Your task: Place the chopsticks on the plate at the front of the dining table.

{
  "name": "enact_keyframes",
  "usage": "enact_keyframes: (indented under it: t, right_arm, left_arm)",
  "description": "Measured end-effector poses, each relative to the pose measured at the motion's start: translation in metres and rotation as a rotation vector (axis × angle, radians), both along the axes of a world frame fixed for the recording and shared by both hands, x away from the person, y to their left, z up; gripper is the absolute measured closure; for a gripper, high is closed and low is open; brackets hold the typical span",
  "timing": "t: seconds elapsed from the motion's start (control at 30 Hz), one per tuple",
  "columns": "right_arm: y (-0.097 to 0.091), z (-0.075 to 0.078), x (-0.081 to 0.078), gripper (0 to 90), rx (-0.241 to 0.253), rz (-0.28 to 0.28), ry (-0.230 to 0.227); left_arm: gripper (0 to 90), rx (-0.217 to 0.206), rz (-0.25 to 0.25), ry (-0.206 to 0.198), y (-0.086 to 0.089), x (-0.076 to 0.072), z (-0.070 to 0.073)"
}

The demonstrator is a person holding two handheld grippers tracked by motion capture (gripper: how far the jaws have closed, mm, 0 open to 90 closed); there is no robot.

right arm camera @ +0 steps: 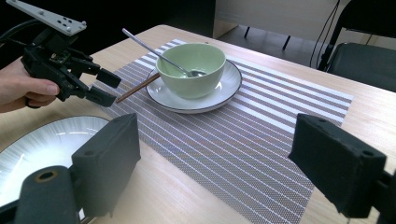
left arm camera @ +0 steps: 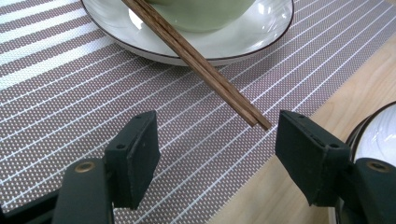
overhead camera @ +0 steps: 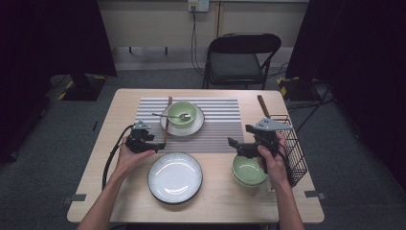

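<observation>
Looking down from the high view, the left gripper (overhead camera: 155,143) sits at the near left edge of the striped mat (overhead camera: 220,125), by the near end of the chopsticks (overhead camera: 167,117), which run along the left side of the plate (overhead camera: 196,127) that carries a green bowl (overhead camera: 182,112) and spoon (overhead camera: 170,115). The right gripper (overhead camera: 234,143) hovers over a 2nd green bowl (overhead camera: 249,171) beside the wire basket (overhead camera: 294,148); an empty big plate (overhead camera: 175,177) lies at the near middle.

From the left gripper view, the jaws stand spread, pads clear of the chopsticks' (left arm camera: 201,65) tips, which lie on the mat (left arm camera: 70,84) between them and lean on the plate's rim (left arm camera: 261,32).

From the right gripper view, its own jaws are wide apart with nothing between them, and the left gripper (right arm camera: 100,86) is seen open around the chopstick (right arm camera: 137,87) ends.

Judging by this, the mat's setting looks finished: bowl, spoon and chopsticks placed and let go. The big plate and 2nd bowl seem left to arrange.
</observation>
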State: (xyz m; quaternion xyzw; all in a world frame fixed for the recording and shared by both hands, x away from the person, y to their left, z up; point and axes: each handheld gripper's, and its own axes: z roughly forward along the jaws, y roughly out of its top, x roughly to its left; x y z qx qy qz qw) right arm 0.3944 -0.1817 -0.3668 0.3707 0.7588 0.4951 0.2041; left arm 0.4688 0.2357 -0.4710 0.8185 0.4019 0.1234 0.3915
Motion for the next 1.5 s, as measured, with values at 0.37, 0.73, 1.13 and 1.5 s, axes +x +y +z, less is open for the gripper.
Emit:
enact_keyframes:
  t: [0.37,0.73,1.13,1.5]
  right_arm:
    - [-0.001,0.001,-0.001,15.1,0.001,0.001,0.0]
    - [-0.002,0.001,-0.001,15.1,0.002,0.002,-0.004]
    - [-0.001,0.001,-0.001,15.1,0.0,0.001,-0.005]
    - [-0.003,0.002,-0.002,15.1,0.004,-0.003,-0.005]
  left_arm:
    - [29.7,0.001,-0.001,0.007,-0.001,-0.001,-0.002]
    - [30.9,0.047,-0.014,0.017,0.0,-0.001,-0.005]
    - [31.8,0.027,0.011,0.017,0.0,0.0,-0.009]
    - [32.6,0.03,0.008,0.018,-0.004,0.001,-0.008]
